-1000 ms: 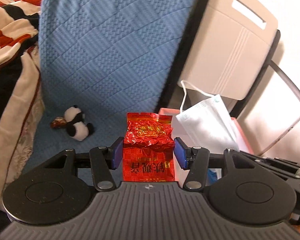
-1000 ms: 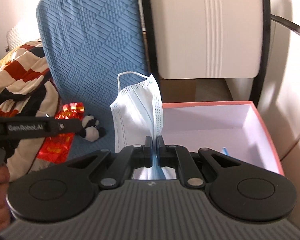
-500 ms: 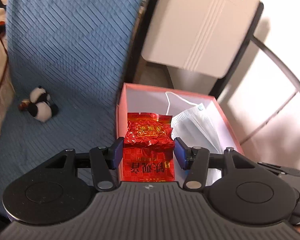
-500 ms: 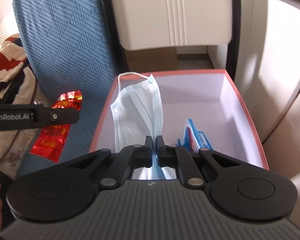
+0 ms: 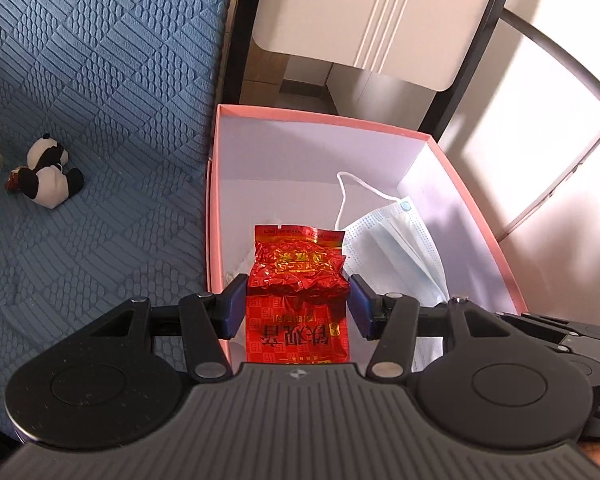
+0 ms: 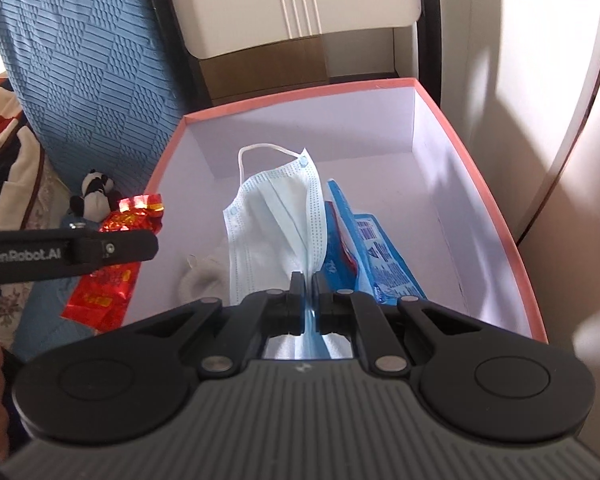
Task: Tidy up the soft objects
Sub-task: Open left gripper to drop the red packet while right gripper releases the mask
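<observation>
Holding a crinkled red foil packet (image 5: 298, 280) with gold print, left gripper (image 5: 298, 300) pinches its sides over the box's (image 5: 324, 117) near-left corner. Right gripper (image 6: 309, 292), jaws pressed together, clamps a pale blue pleated mask (image 6: 276, 216) hanging into the box, ear loop uppermost. Blue packet (image 6: 374, 252) lies inside the box beside the mask. Panda plush (image 5: 48, 178) sits left of the box on blue cloth.

Glossy crinkled foil packet (image 5: 298, 276), matt card box (image 5: 320, 114), quilted cloth cover (image 5: 100, 80)
</observation>
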Demonstrator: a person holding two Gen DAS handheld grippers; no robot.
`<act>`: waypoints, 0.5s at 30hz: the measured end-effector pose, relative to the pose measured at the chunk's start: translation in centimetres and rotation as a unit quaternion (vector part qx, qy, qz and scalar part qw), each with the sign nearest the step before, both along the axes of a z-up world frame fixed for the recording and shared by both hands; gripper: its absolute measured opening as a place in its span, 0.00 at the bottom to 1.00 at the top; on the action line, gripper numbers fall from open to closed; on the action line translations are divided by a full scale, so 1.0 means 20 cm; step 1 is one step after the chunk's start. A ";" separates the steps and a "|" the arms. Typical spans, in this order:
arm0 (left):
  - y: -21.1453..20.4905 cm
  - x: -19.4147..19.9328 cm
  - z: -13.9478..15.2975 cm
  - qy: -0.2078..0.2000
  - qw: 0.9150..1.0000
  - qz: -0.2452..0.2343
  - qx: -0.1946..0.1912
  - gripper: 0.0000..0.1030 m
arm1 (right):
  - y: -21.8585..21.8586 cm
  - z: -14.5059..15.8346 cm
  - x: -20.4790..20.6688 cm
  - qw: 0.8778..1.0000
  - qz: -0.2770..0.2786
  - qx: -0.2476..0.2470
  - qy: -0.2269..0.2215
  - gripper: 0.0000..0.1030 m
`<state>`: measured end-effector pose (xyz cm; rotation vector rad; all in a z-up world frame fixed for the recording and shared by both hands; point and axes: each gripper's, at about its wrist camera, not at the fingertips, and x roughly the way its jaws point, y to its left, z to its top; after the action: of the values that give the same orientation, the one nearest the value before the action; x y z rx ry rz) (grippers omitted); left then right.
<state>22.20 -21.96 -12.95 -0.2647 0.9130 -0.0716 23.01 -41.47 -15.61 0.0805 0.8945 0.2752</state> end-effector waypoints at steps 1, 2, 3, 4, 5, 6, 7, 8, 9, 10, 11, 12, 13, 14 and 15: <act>0.00 0.00 -0.01 0.000 1.000 -0.002 -0.002 0.57 | 0.00 0.00 0.00 1.000 0.000 0.000 0.001 0.09; 0.00 0.00 -0.01 0.000 1.000 -0.003 -0.005 0.57 | -0.01 0.00 0.00 1.000 -0.001 0.000 0.003 0.09; 0.00 0.00 -0.01 0.000 1.000 -0.005 -0.006 0.58 | 0.00 0.00 0.01 1.000 -0.002 0.000 0.004 0.09; -0.01 0.00 0.00 0.000 1.000 -0.007 -0.006 0.58 | 0.00 0.00 0.01 1.000 -0.004 -0.001 0.003 0.10; -0.01 0.00 0.00 -0.003 1.000 -0.013 -0.007 0.63 | -0.01 -0.01 0.01 1.000 -0.007 -0.003 0.004 0.10; -0.01 0.00 0.01 -0.005 1.000 -0.016 -0.009 0.70 | -0.01 0.00 0.01 1.000 -0.008 -0.005 0.006 0.10; -0.01 0.00 0.02 -0.006 1.000 -0.015 -0.012 0.71 | 0.00 0.00 0.01 1.000 -0.008 -0.003 0.004 0.10; -0.01 -0.01 0.03 -0.007 1.000 -0.013 -0.015 0.71 | -0.01 0.01 0.01 1.000 -0.009 -0.003 -0.001 0.10; 0.00 -0.01 0.04 -0.010 1.000 -0.013 -0.018 0.71 | -0.01 0.03 0.00 1.000 -0.008 -0.004 -0.007 0.11; 0.00 -0.02 0.05 -0.014 1.000 -0.016 -0.020 0.72 | -0.01 0.05 -0.01 1.000 -0.006 -0.006 -0.010 0.13; 0.00 -0.02 0.06 -0.016 1.000 -0.018 -0.020 0.72 | 0.00 0.06 -0.02 1.000 -0.005 -0.009 -0.013 0.16; 0.00 -0.03 0.08 -0.018 1.000 -0.018 -0.019 0.72 | 0.01 0.08 -0.03 1.000 -0.007 -0.011 -0.017 0.26; 0.00 -0.04 0.09 -0.019 1.000 -0.018 -0.016 0.72 | 0.01 0.10 -0.04 1.000 -0.008 -0.011 -0.023 0.37; 0.00 -0.05 0.11 -0.024 0.999 -0.019 -0.014 0.72 | 0.01 0.12 -0.05 0.999 -0.008 -0.012 -0.029 0.39; 0.01 -0.06 0.13 -0.028 0.999 -0.021 -0.013 0.72 | 0.01 0.14 -0.06 0.999 -0.007 -0.013 -0.035 0.40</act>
<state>21.10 -21.81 -10.36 -0.2664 0.8623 -0.1283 21.73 -41.25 -12.85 0.0527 0.8281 0.2519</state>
